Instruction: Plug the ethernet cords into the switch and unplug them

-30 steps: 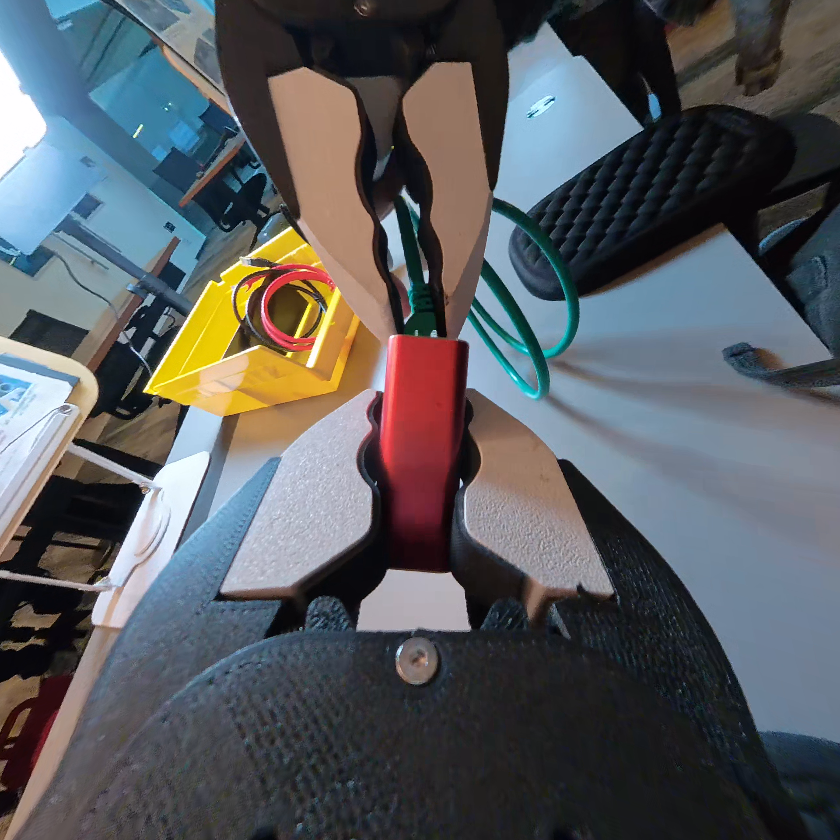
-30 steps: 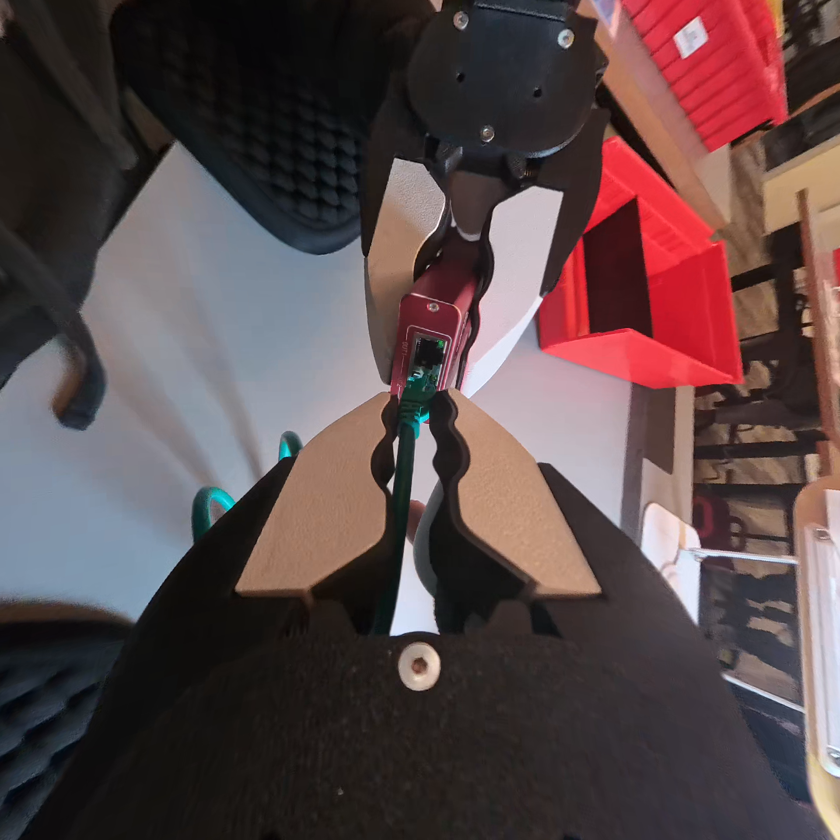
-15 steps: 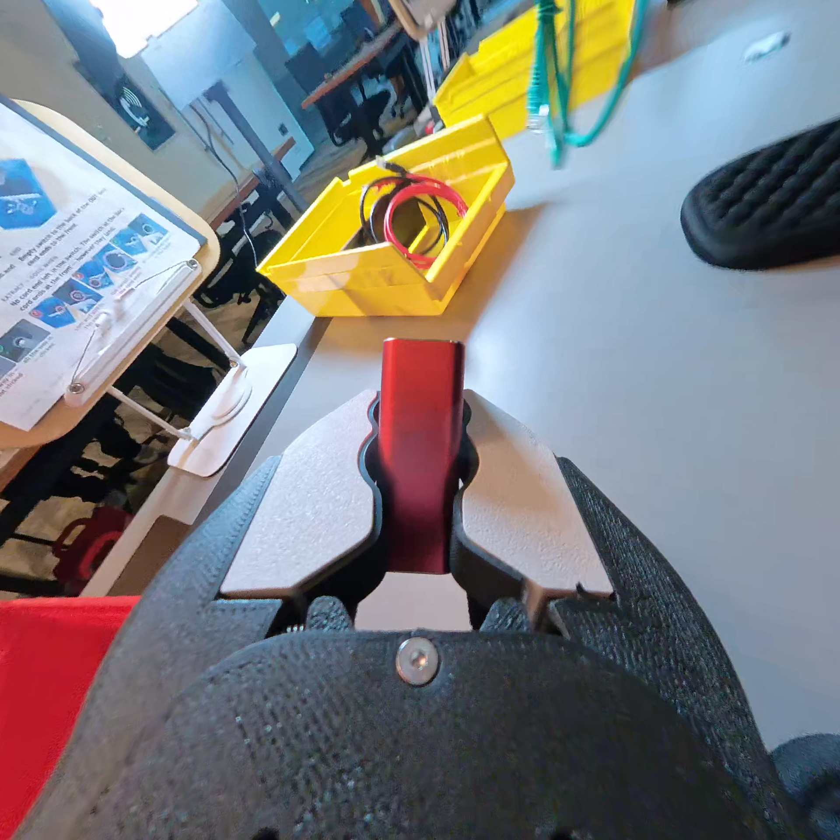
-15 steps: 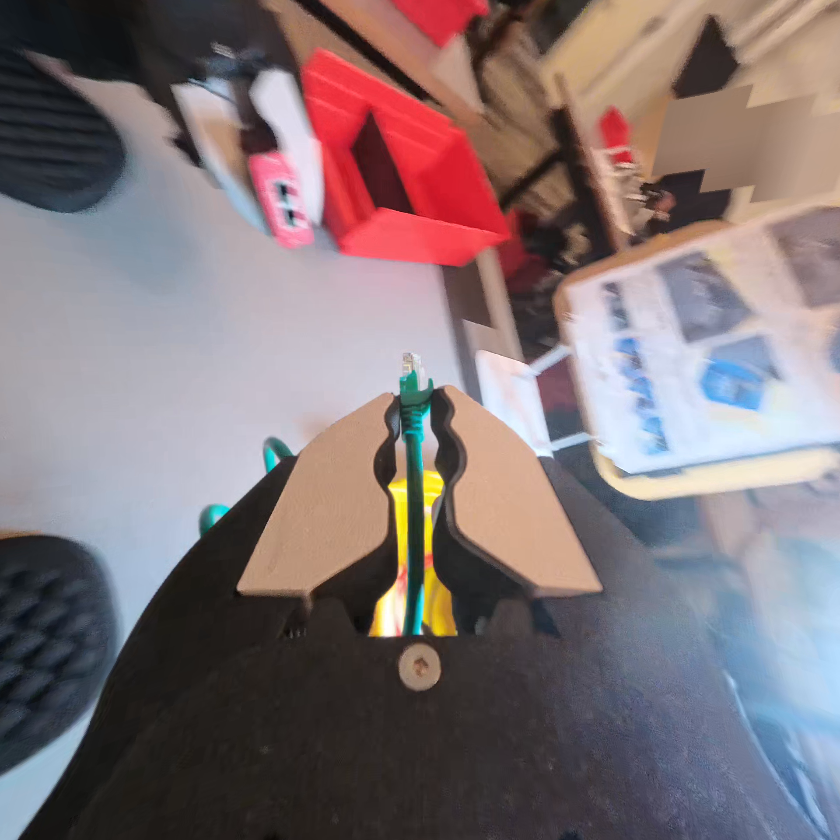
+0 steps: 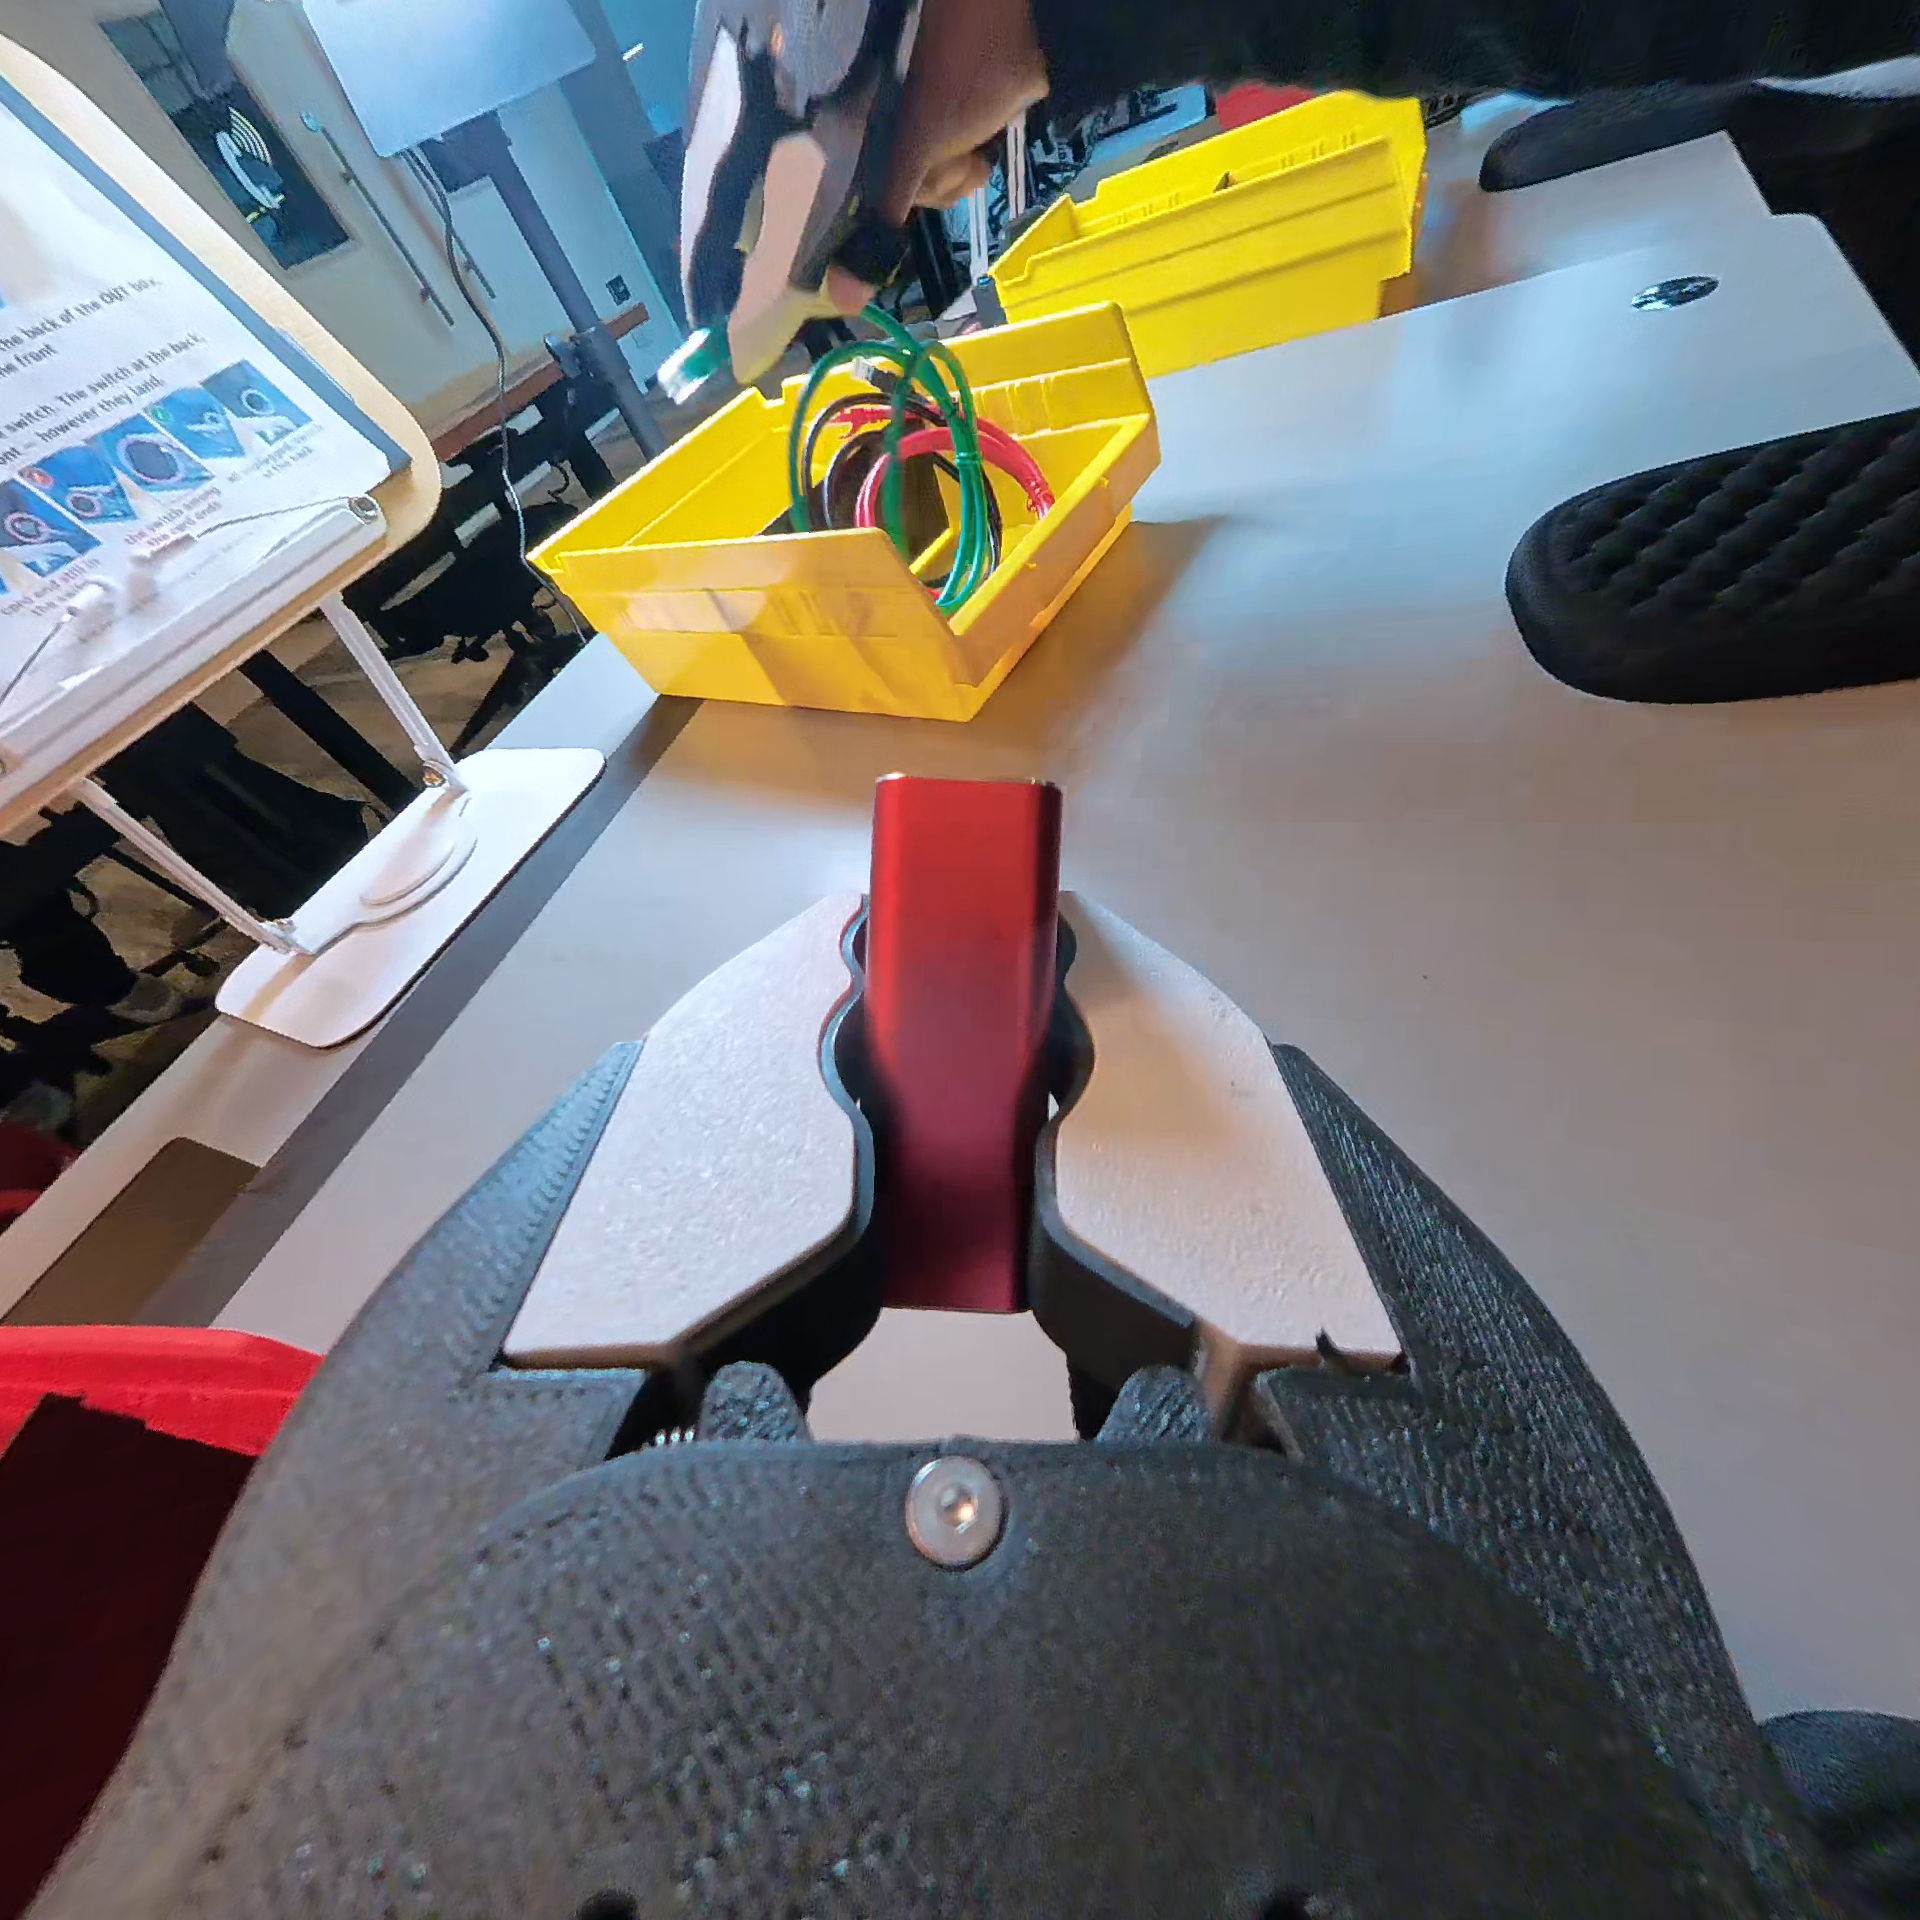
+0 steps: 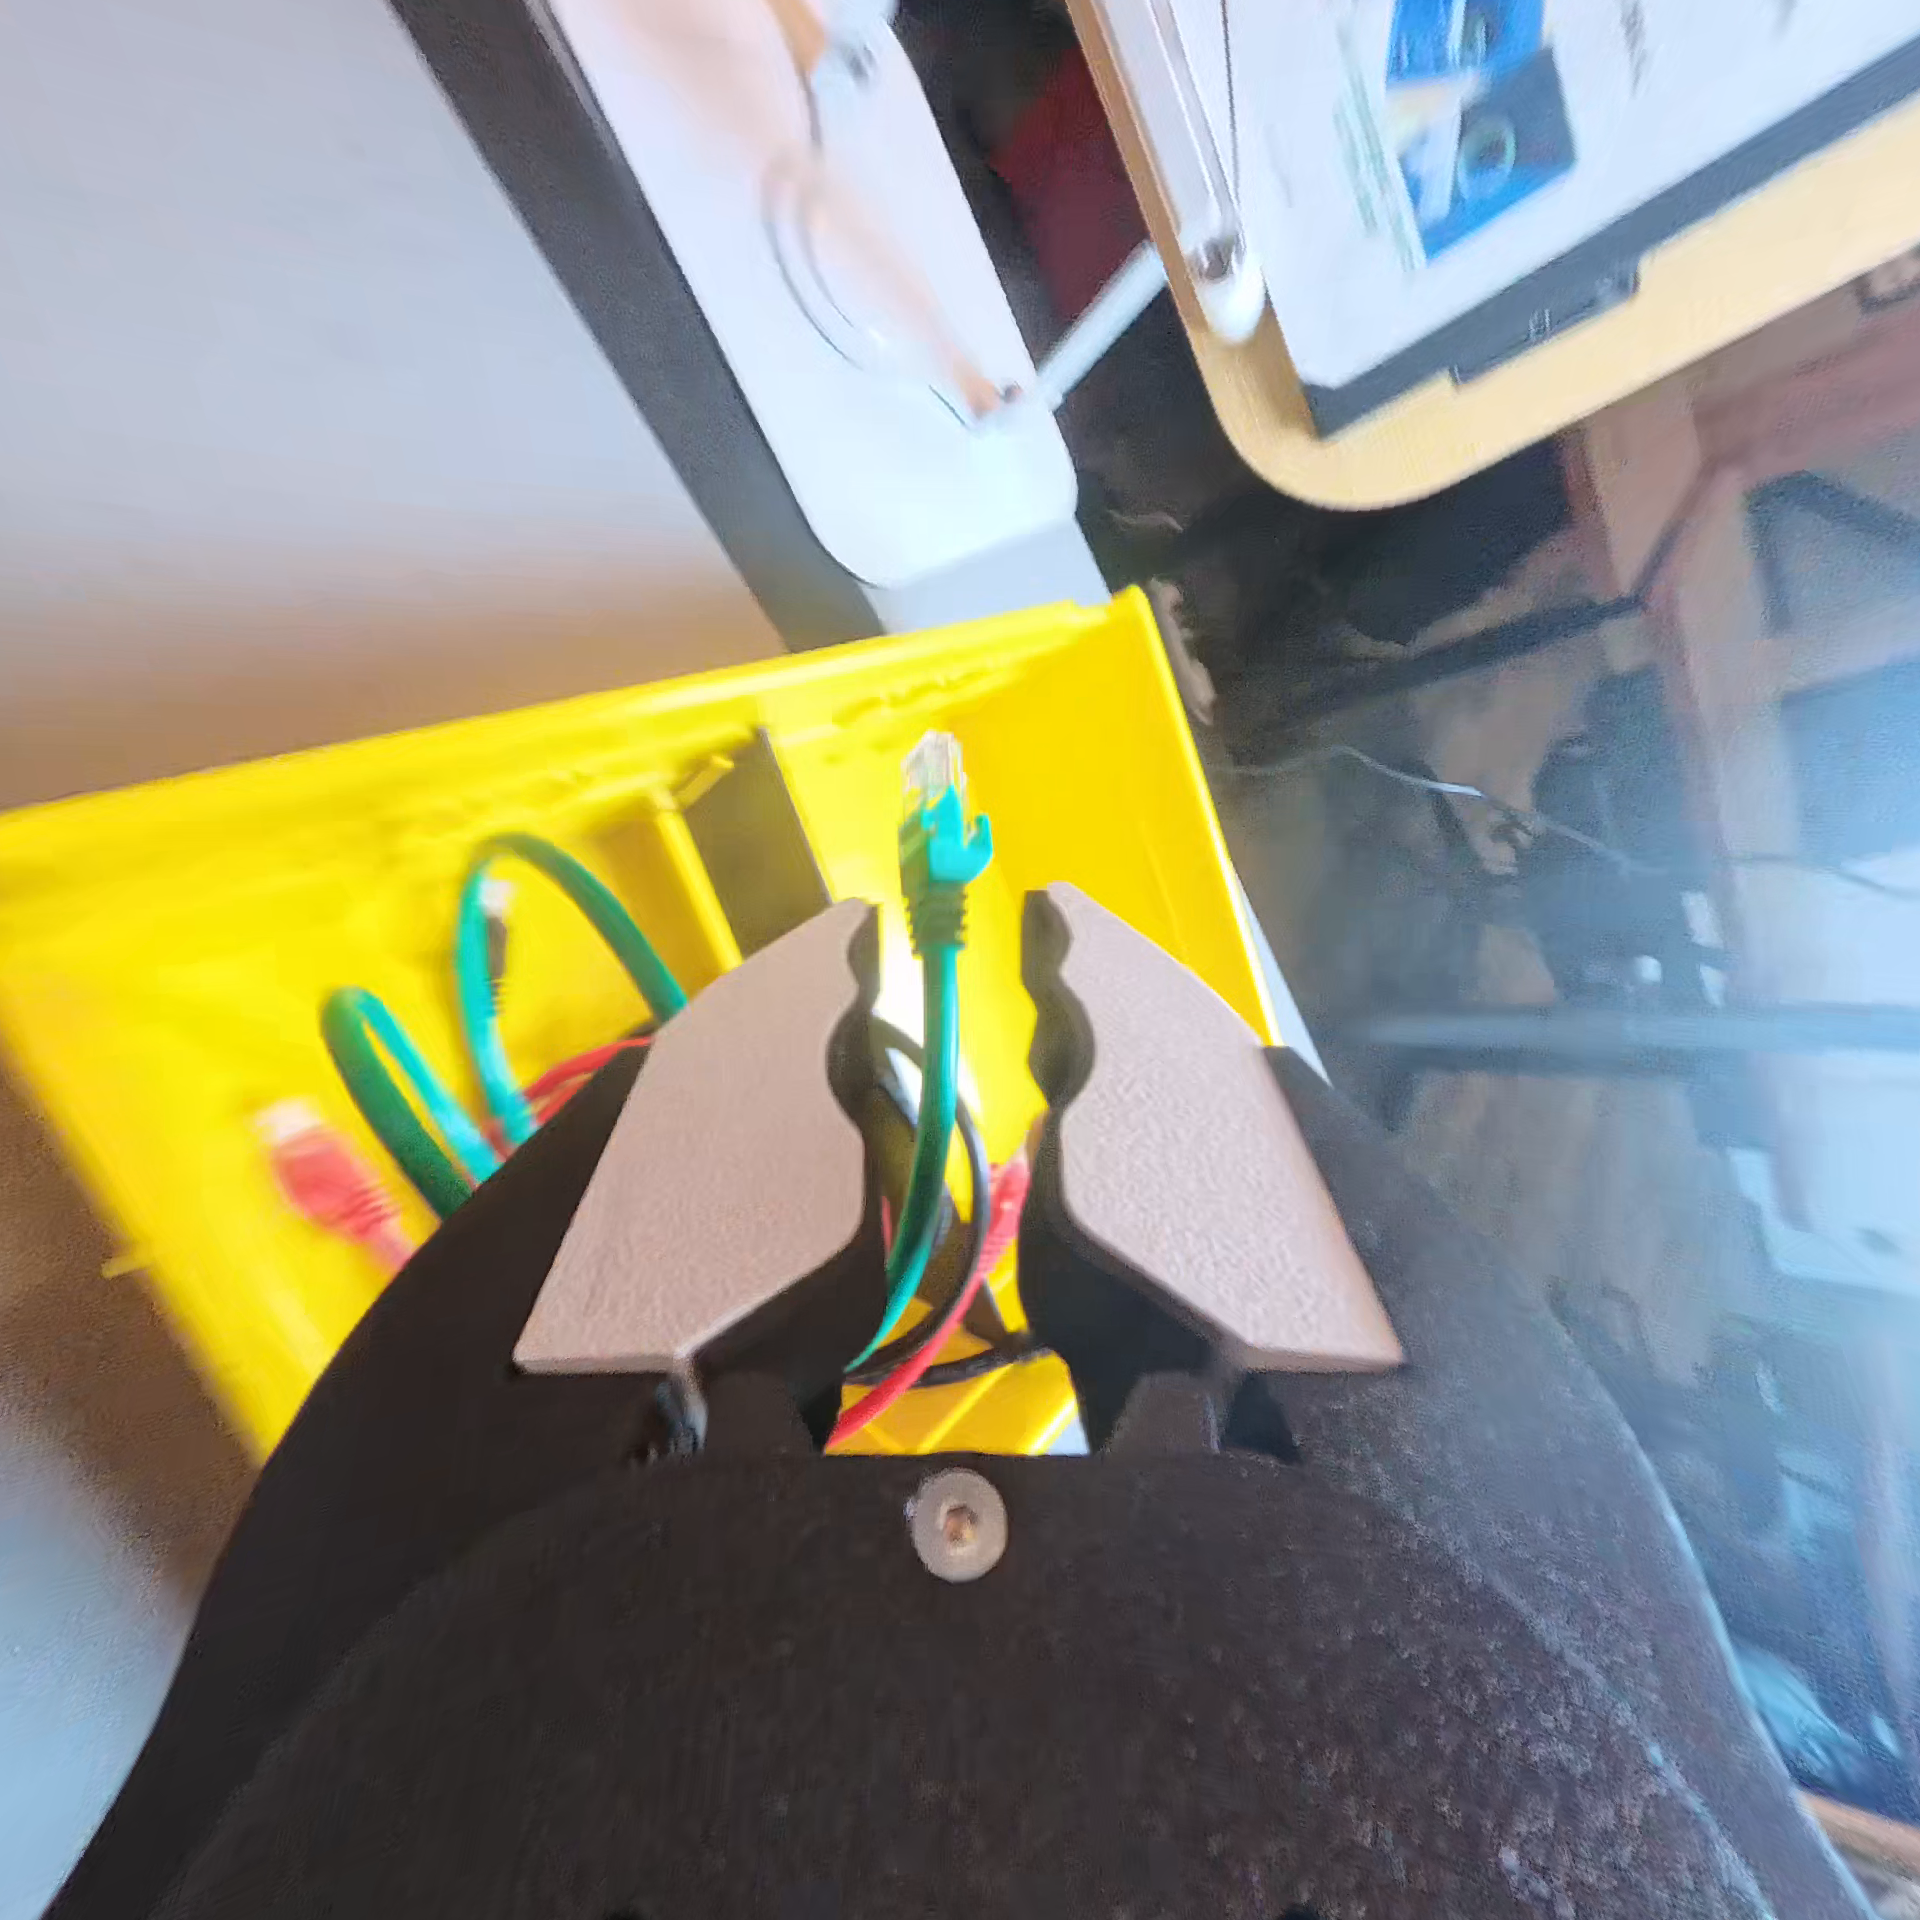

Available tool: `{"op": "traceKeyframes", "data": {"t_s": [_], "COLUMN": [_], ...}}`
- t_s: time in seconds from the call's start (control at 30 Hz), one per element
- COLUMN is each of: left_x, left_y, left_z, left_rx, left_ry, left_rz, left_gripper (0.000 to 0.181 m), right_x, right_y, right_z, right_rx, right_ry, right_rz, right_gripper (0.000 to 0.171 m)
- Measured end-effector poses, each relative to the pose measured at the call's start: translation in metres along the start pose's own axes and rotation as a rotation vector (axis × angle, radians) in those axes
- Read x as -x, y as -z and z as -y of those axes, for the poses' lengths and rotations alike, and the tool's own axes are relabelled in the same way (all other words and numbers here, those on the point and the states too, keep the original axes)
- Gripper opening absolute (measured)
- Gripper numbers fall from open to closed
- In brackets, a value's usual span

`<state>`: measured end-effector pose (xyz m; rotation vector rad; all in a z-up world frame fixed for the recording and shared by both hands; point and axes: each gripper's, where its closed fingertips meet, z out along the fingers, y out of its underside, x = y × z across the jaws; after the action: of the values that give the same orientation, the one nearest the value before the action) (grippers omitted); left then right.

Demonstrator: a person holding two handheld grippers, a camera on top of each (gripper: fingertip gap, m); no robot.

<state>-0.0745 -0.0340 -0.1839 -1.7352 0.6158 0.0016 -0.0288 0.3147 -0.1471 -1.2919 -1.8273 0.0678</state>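
Grey tabletop (image 5: 1403, 831) is filling my left wrist view, where I am clamping my left gripper (image 5: 961, 914) on the small red metal switch box (image 5: 961, 1039), holding it above the surface. Beyond it, a yellow plastic bin (image 5: 831, 644) of coiled cords is sitting by a tilted instruction board (image 5: 156, 436).

Through my right wrist view, my right gripper (image 6: 945, 914) is hovering over that bin (image 6: 156, 883), its jaws parted around the green ethernet cord (image 6: 935, 1039), whose plug is pointing forward.
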Motion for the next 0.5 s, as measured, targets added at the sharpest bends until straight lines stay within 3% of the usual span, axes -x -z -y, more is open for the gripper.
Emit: {"op": "traceKeyframes", "data": {"t_s": [0.07, 0.13, 0.3, 0.4, 0.5], "left_x": [-0.002, -0.003, -0.007, -0.013, -0.02], "left_y": [-0.002, -0.004, -0.007, -0.008, -0.011], "left_z": [-0.004, -0.006, -0.004, 0.003, 0.006], "left_rx": [0.001, 0.006, -0.007, -0.032, -0.015], "left_ry": [0.004, 0.002, -0.015, -0.011, -0.043], "left_rz": [-0.007, -0.012, -0.022, -0.039, -0.053], "left_gripper": [0.029, 0.029, 0.029, 0.029, 0.029], "right_x": [-0.014, -0.028, -0.038, 0.026, 0.135], "right_y": [-0.016, -0.013, 0.047, 0.088, 0.116], "right_z": [-0.011, -0.005, 0.051, 0.093, 0.117], "right_rx": [0.015, -0.042, -0.34, -0.512, -0.626], "right_ry": [-0.045, -0.166, -0.269, -0.183, -0.044], "right_rz": [-0.051, -0.059, -0.099, 0.029, 0.25], "right_gripper": [0.048, 0.058, 0.057, 0.052, 0.048]}}
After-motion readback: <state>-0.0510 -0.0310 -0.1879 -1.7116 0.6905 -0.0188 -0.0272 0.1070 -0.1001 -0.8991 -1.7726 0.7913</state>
